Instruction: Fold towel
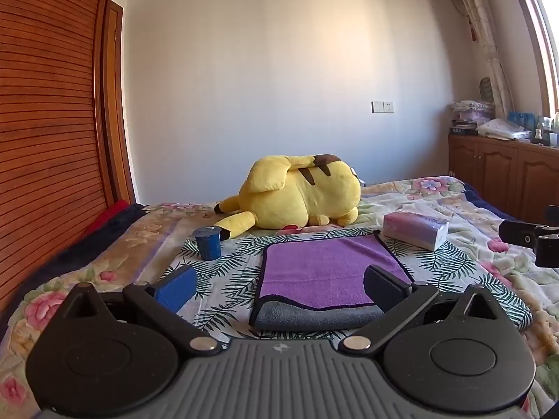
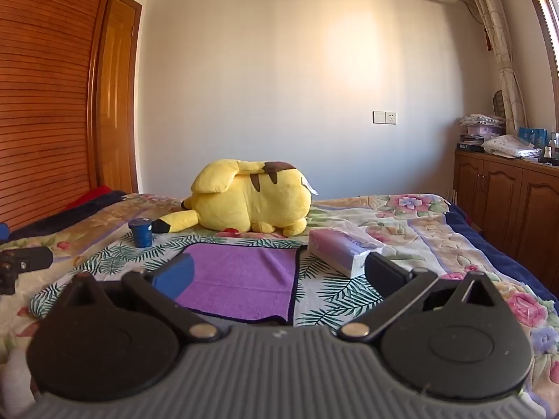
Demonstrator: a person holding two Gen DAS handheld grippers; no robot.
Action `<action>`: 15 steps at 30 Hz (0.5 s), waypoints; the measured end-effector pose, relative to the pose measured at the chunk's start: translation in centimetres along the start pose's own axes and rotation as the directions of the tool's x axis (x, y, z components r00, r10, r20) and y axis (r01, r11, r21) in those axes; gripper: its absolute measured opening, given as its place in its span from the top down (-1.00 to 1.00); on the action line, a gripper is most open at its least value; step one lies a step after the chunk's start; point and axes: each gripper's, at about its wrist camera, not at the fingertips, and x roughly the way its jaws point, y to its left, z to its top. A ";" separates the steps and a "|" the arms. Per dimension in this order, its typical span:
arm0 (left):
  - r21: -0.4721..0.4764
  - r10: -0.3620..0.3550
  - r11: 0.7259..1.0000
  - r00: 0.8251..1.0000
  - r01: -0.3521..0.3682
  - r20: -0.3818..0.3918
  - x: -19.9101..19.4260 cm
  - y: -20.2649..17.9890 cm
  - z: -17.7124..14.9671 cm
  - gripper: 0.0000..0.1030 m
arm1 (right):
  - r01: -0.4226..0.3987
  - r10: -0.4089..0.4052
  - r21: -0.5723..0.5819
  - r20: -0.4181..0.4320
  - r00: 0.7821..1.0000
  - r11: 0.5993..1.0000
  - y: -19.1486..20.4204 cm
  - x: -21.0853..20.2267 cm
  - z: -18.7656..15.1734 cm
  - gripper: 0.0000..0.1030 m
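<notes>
Towel (image 1: 325, 269): purple terry nap, dark bound edge, already folded over, grey underside showing along near edge. Lies flat on leaf-print cloth (image 1: 223, 272) spread over flowered quilt (image 2: 412, 216). Behind it plump yellow plush toy (image 1: 300, 195); small blue ribbed cup (image 1: 208, 243) to left, soft rectangular tissue pack (image 1: 415, 228) to right. Left gripper (image 1: 279, 288): fingers spread wide, nothing between, hovering over towel's near edge. Right gripper (image 2: 279, 277): fingers also wide apart, empty, above towel's right part.

One towel (image 1: 325, 269) (purple), one plush toy (image 1: 300, 195), one cup (image 1: 208, 243), one tissue pack (image 1: 415, 229)
</notes>
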 end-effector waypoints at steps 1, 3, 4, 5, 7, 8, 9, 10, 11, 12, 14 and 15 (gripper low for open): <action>0.000 0.000 1.000 1.000 0.000 0.000 0.0 0.0 0.0 -0.69 | 0.000 0.000 0.000 0.000 1.000 1.000 0.0 0.0 0.0 -1.00; 0.000 0.000 1.000 1.000 0.000 0.001 0.0 0.0 0.0 -0.69 | 0.001 -0.001 0.000 0.001 1.000 1.000 0.0 0.0 0.0 -1.00; 0.000 0.000 1.000 1.000 0.000 0.002 0.0 0.0 0.0 -0.69 | 0.000 0.000 -0.001 0.002 1.000 1.000 0.0 0.0 0.0 -1.00; 0.000 0.000 1.000 1.000 0.000 0.002 0.0 0.0 0.0 -0.69 | 0.000 0.000 -0.001 0.002 1.000 1.000 0.0 0.0 0.0 -1.00; 0.000 0.000 1.000 1.000 0.000 0.003 0.0 0.0 0.0 -0.69 | 0.001 -0.001 -0.002 0.002 1.000 1.000 0.0 0.0 0.0 -1.00; 0.000 0.000 1.000 1.000 0.000 0.003 0.0 0.0 0.0 -0.69 | 0.002 -0.002 -0.001 0.002 1.000 1.000 0.0 0.0 -0.1 -1.00; 0.002 0.001 1.000 1.000 -0.001 0.004 0.0 0.0 0.0 -0.69 | 0.002 -0.002 -0.001 0.002 1.000 1.000 0.0 0.0 -0.1 -1.00; 0.003 0.001 1.000 1.000 -0.001 0.004 0.0 0.0 0.0 -0.69 | 0.001 -0.001 -0.003 0.002 1.000 1.000 0.0 0.0 -0.1 -1.00; 0.003 0.001 1.000 1.000 -0.001 0.004 0.0 0.0 0.0 -0.69 | 0.001 -0.001 -0.003 0.003 1.000 1.000 0.0 0.0 -0.1 -1.00; 0.003 0.001 1.000 1.000 -0.001 0.005 0.0 0.0 0.0 -0.69 | 0.001 -0.001 -0.002 0.003 1.000 1.000 -0.1 0.0 -0.1 -1.00; 0.003 0.002 1.000 1.000 -0.002 0.006 0.0 0.0 0.0 -0.69 | 0.001 -0.001 -0.002 0.002 1.000 1.000 -0.1 0.0 -0.1 -1.00; 0.003 0.002 1.000 1.000 -0.002 0.006 0.0 0.0 0.0 -0.69 | 0.001 -0.001 -0.002 0.003 1.000 1.000 -0.1 0.0 -0.1 -1.00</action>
